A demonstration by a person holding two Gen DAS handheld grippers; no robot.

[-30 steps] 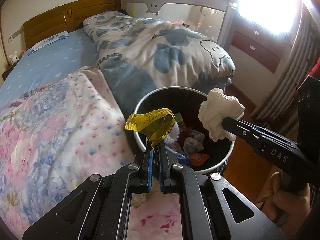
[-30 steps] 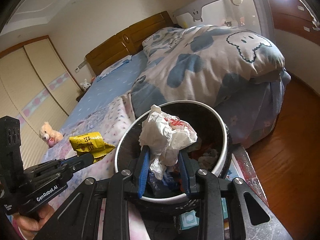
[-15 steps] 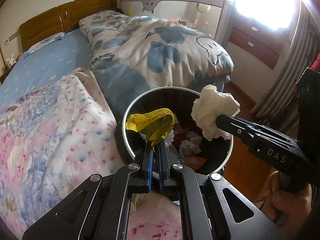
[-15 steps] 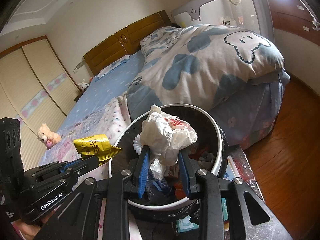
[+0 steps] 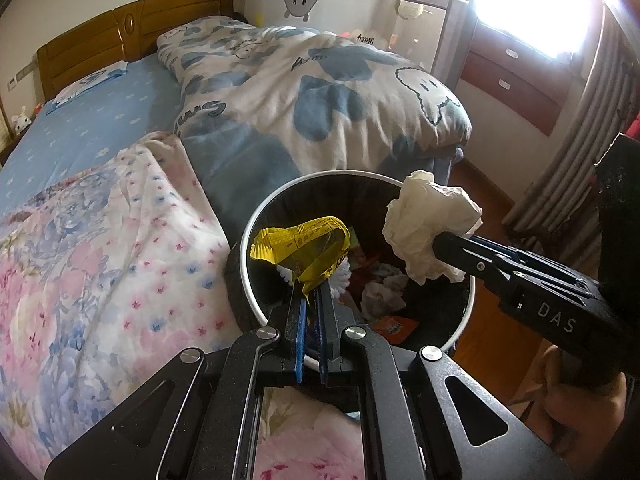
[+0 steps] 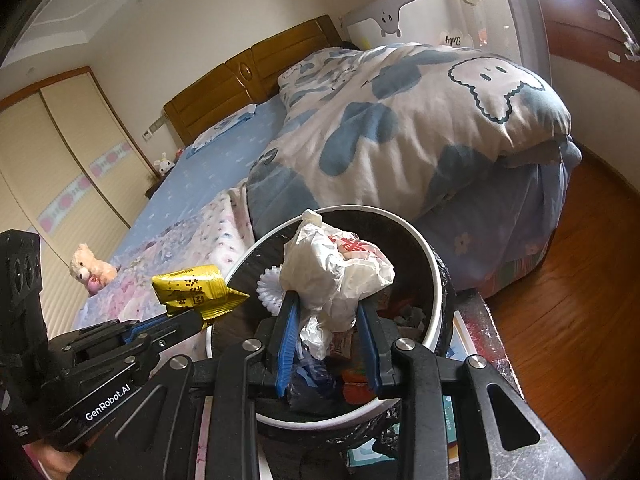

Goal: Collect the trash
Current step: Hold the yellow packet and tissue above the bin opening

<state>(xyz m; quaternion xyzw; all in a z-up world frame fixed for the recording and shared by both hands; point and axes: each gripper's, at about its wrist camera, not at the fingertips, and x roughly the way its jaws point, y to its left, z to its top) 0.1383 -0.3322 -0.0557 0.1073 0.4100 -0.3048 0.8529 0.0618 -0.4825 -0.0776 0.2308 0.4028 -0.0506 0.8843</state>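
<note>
A round white-rimmed trash bin point(image 5: 256, 220) with a black liner stands beside the bed, with several scraps of trash inside; it also shows in the right wrist view point(image 6: 434, 264). My left gripper point(image 5: 314, 286) is shut on a yellow wrapper point(image 5: 300, 242) and holds it over the bin's left side; the wrapper also shows in the right wrist view point(image 6: 192, 290). My right gripper point(image 6: 330, 304) is shut on a crumpled white paper wad point(image 6: 332, 272) over the bin's opening; the wad also shows in the left wrist view point(image 5: 430, 226).
The bed point(image 5: 100, 136) with a floral blanket point(image 5: 80, 272) and a blue-patterned duvet point(image 5: 320, 96) lies left of and behind the bin. A crib point(image 5: 360, 12), drawers point(image 5: 516, 80) and curtains point(image 5: 568, 148) stand at the right. A teddy bear point(image 6: 90, 268) lies on the bed. Wooden floor point(image 6: 580, 320) is at the right.
Both grippers have moved forward with their loads and now hang over the bin's opening. The yellow wrapper has gone from over the blanket's edge to over the bin.
</note>
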